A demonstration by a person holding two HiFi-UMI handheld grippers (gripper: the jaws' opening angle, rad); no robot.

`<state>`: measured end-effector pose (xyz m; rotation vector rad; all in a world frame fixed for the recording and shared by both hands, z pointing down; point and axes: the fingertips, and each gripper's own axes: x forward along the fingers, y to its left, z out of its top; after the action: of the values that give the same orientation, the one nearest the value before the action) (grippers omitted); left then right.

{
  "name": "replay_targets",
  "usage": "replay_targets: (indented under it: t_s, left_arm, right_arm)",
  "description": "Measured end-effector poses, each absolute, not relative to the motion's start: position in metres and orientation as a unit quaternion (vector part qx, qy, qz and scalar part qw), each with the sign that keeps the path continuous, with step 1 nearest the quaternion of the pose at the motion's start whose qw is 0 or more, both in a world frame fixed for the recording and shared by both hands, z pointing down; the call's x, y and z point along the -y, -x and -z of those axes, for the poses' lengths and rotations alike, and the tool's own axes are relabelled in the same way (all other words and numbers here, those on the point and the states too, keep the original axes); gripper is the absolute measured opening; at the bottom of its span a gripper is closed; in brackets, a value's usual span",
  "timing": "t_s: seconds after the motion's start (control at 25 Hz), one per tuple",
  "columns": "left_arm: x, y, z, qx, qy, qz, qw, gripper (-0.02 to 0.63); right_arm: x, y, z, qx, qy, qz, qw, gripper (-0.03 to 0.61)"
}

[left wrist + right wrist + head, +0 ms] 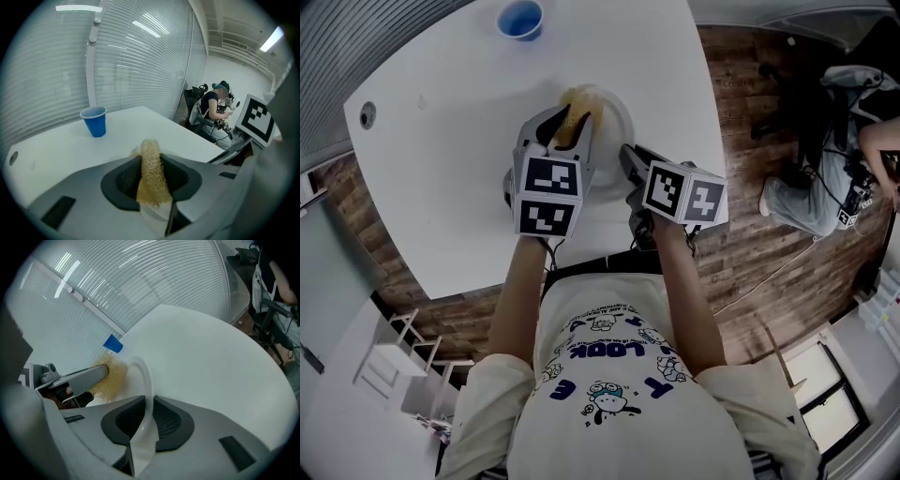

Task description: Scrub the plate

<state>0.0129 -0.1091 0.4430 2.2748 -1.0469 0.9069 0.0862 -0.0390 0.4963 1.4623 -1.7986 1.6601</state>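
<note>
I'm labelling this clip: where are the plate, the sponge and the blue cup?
plate (147,373), right gripper view, on its rim.
sponge (151,173), left gripper view, on its middle.
blue cup (95,123), left gripper view, on its side wall.

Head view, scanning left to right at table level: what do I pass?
Table hole → left tool → right tool → seated person.

1. Office-style lab: a white table (441,169) stands on a wood-plank floor (750,141).
2. Beyond the table, slatted blinds (136,70) cover the wall.
3. Beside the table, a seated person (811,187) handles wired equipment (853,202).
4. Past the table, ceiling strip lights (273,38).
</note>
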Motion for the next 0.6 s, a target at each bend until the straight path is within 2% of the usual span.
replay_targets:
  t_s: [0.6]
  left_arm:
    - [0.092,-0.002,-0.446,0.373,-0.832,-0.334,0.239,0.134]
  right_arm:
    - [0.042,-0.087,-0.496,0.618,-0.523,-0.570,0.139,0.043]
